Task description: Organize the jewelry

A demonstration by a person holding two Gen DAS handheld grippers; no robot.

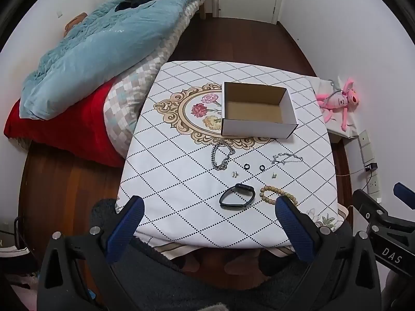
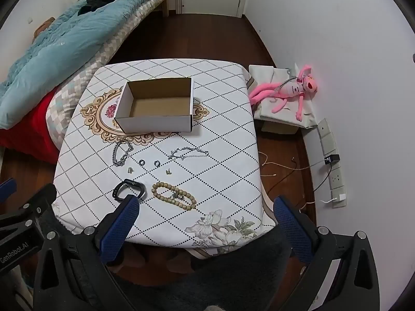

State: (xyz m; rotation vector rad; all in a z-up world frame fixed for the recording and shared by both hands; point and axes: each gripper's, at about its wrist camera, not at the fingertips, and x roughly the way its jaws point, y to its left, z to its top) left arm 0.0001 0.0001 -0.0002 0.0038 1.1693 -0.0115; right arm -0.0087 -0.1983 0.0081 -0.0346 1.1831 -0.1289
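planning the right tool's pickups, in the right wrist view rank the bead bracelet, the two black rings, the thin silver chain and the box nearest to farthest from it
1. Bead bracelet: near table edge, just ahead of the open right tool.
2. Black rings: mid-table, left of centre.
3. Thin silver chain: slightly beyond the rings, to their right; close to call with them.
4. Box: far side, open and empty.

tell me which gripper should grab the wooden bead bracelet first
Right, probably: the bead bracelet lies between the open right gripper fingers; the left gripper faces the black band.
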